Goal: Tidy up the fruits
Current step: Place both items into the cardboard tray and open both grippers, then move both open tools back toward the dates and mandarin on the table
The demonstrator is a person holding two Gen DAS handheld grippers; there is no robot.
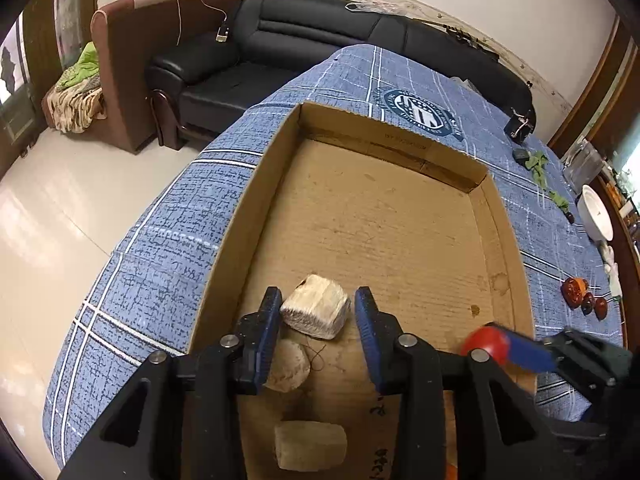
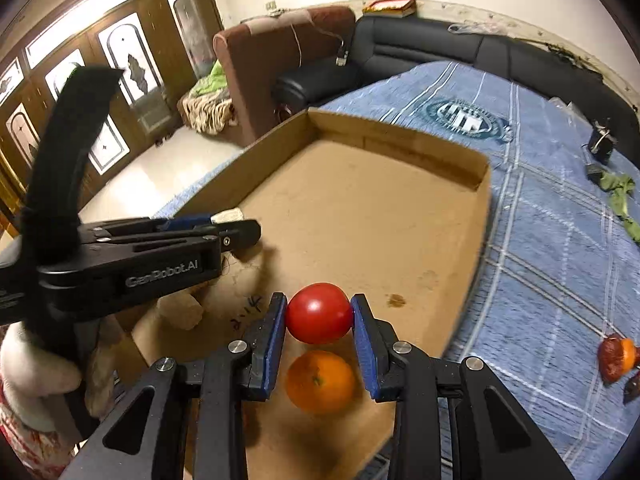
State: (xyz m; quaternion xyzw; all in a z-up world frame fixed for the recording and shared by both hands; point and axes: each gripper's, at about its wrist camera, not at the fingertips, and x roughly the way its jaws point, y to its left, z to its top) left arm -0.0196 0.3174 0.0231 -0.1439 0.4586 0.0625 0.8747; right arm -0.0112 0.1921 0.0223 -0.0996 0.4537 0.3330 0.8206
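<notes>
A shallow cardboard tray lies on the blue checked cloth. My left gripper is over its near left part, shut on a pale beige chunk. Two more pale chunks lie on the tray floor below it. My right gripper is shut on a red tomato and holds it above an orange that lies in the tray. The tomato also shows in the left wrist view, and the left gripper shows in the right wrist view.
Dark red and orange fruit pieces lie on the cloth right of the tray. Green leaves, a black clip and a white bowl sit further right. A black sofa and a brown armchair stand behind the table.
</notes>
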